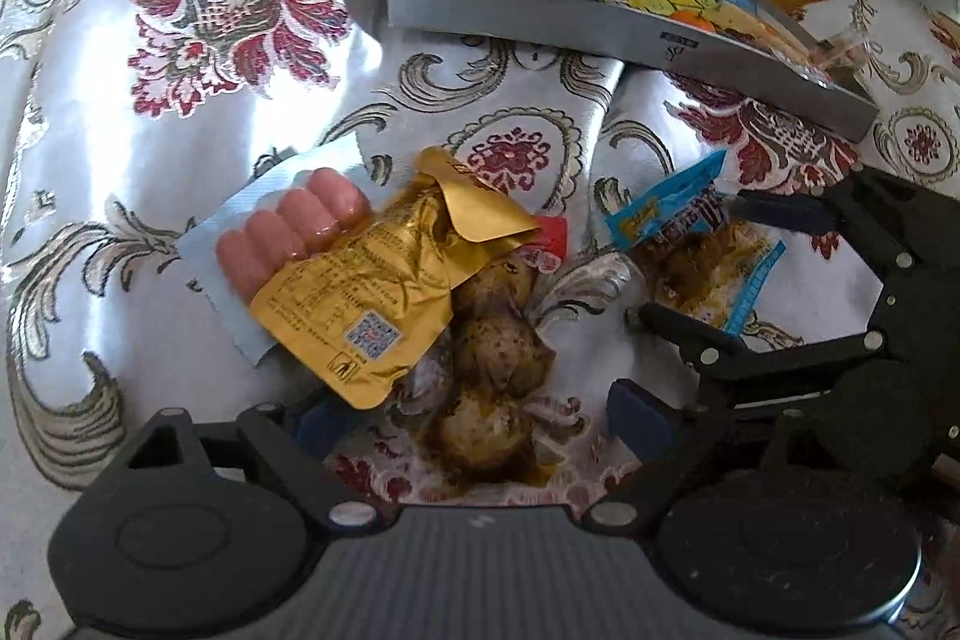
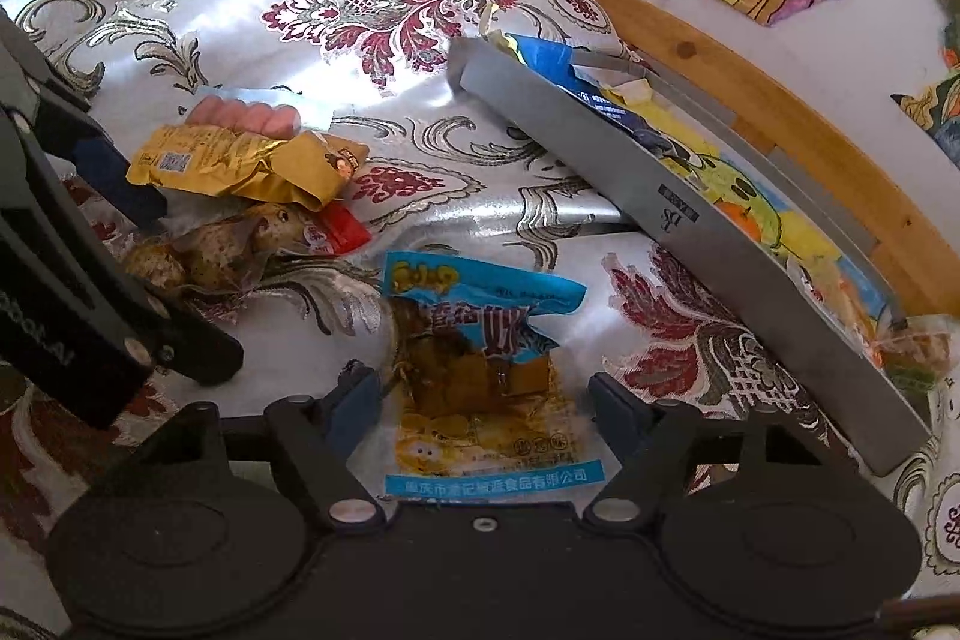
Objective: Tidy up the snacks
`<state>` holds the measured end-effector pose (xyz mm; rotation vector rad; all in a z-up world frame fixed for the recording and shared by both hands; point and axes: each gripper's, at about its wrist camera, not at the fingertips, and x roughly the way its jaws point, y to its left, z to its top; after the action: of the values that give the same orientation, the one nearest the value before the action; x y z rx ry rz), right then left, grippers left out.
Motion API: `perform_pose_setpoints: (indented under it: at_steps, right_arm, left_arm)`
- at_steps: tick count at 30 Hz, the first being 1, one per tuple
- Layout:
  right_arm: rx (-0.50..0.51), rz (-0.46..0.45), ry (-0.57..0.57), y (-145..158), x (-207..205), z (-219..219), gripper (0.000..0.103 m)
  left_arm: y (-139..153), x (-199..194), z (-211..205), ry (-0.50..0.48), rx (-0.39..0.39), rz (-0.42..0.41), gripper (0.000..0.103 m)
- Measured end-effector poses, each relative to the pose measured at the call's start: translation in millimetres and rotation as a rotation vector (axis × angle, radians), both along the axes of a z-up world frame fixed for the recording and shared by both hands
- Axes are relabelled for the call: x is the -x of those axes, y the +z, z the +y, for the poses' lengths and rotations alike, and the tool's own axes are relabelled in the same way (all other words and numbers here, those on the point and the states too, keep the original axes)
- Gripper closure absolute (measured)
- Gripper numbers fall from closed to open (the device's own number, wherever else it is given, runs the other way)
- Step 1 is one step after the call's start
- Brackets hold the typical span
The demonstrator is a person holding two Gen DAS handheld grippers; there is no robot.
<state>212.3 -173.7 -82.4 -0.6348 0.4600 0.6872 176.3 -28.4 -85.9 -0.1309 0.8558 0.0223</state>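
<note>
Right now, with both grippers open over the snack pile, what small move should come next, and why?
Probably close the right gripper on the blue snack packet: the packet lies flat on the cloth between its open fingers, apart from the other snacks, and the grey box stands just beyond. The left gripper is open over the clear pack of brown eggs.

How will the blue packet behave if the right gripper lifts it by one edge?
The blue packet looks like thin, crinkled film, so it would probably sag. Its brown chunks sit in liquid, so the weight may shift downward. The glossy film could slip between the open right gripper fingers.
</note>
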Motion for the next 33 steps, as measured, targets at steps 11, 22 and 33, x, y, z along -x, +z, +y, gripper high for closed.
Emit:
perform_pose_setpoints:
  at_steps: [11, 22, 33]
  right_arm:
    - [-0.011, -0.001, -0.016, -1.5, -1.0, -1.1, 0.022]
    - [-0.010, -0.011, -0.014, -3.7, 3.3, 0.6, 0.026]
    - [-0.003, -0.001, -0.032, -2.5, 9.2, 0.4, 0.030]
  left_arm:
    - [-5.2, -2.4, -4.0, -0.072, -0.020, 0.012, 0.004]
    - [3.4, 3.9, 8.1, -0.001, 0.021, 0.013, 0.040]
    - [9.9, 19.7, 10.3, 0.005, 0.132, 0.066, 0.053]
